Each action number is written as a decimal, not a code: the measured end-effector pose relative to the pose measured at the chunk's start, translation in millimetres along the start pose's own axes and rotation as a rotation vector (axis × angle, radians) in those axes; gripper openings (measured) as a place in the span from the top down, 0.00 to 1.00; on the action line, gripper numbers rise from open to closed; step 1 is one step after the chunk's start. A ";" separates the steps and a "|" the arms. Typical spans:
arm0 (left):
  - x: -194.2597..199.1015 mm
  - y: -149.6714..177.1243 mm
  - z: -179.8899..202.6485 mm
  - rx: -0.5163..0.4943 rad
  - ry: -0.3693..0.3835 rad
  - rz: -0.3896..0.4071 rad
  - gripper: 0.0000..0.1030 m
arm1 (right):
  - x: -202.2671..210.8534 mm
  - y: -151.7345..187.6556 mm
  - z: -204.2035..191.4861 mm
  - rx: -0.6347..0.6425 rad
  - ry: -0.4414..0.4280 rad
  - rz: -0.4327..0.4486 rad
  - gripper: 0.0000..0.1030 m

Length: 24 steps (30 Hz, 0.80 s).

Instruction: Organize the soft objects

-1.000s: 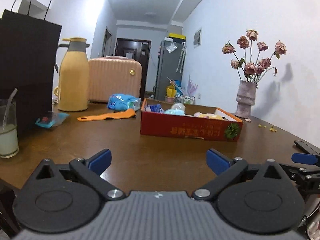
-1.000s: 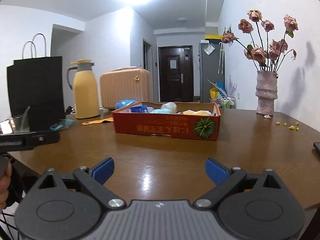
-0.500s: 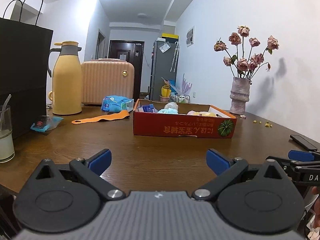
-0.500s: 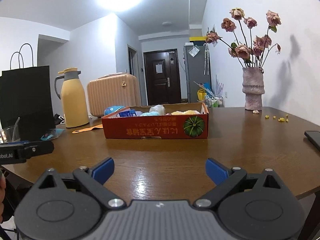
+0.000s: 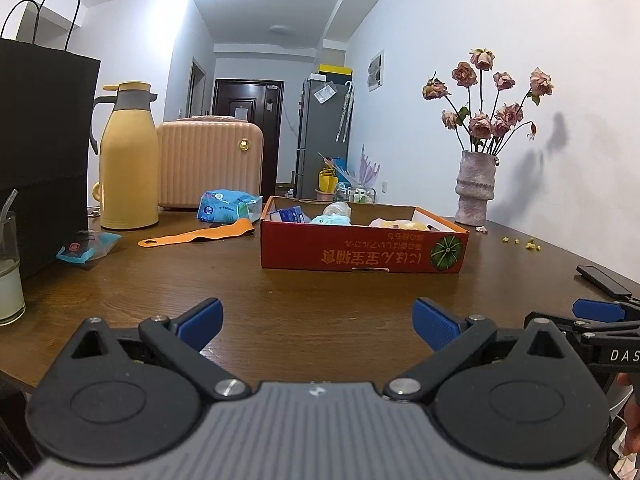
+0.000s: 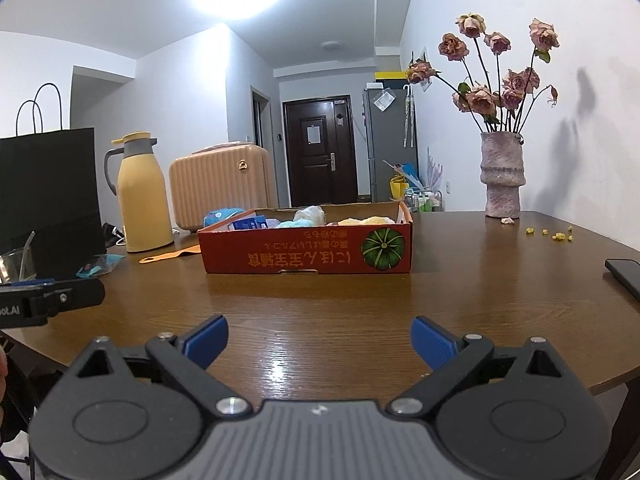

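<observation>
A red cardboard box (image 5: pixel 362 250) stands on the brown wooden table (image 5: pixel 304 304); it also shows in the right wrist view (image 6: pixel 306 250). Soft items lie inside it: a light blue one (image 5: pixel 335 220), a yellow one (image 5: pixel 400 224) and a white one (image 6: pixel 309 214). A blue soft packet (image 5: pixel 226 206) lies on the table behind the box's left end. My left gripper (image 5: pixel 318 320) is open and empty, low over the table's near edge. My right gripper (image 6: pixel 319 338) is open and empty, also well short of the box.
A yellow thermos (image 5: pixel 127 158), a peach suitcase (image 5: pixel 210 164), a black paper bag (image 5: pixel 40 152) and a glass (image 5: pixel 9 268) stand at the left. An orange strap (image 5: pixel 196 236) and small blue packet (image 5: pixel 86 248) lie nearby. A vase of roses (image 5: pixel 474 188) and a phone (image 5: pixel 604 278) are right.
Both grippers have shifted and levelled slightly, so the box sits a little differently in each view. Both stay open and empty.
</observation>
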State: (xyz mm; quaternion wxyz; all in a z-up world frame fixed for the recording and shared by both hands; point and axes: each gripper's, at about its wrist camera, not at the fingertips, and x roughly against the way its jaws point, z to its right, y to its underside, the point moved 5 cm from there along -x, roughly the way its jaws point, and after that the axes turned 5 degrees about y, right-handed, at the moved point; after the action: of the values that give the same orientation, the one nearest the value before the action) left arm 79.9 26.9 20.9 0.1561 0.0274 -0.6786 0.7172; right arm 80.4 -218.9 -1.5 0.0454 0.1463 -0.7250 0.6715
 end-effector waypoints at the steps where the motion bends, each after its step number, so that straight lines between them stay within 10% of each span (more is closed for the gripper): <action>1: -0.8 0.4 -0.8 0.002 -0.001 -0.004 0.00 | -0.3 -0.7 0.3 -0.001 0.002 0.001 0.04; 24: -4.6 5.4 -3.8 0.010 -0.019 -0.029 0.00 | -6.0 2.0 1.1 -0.010 0.015 -0.019 0.04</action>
State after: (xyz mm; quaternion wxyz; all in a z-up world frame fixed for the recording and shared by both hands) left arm 83.6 29.6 14.2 0.1600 0.0450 -0.6759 0.7180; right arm 85.7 -219.0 -5.1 0.0579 0.1480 -0.7267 0.6683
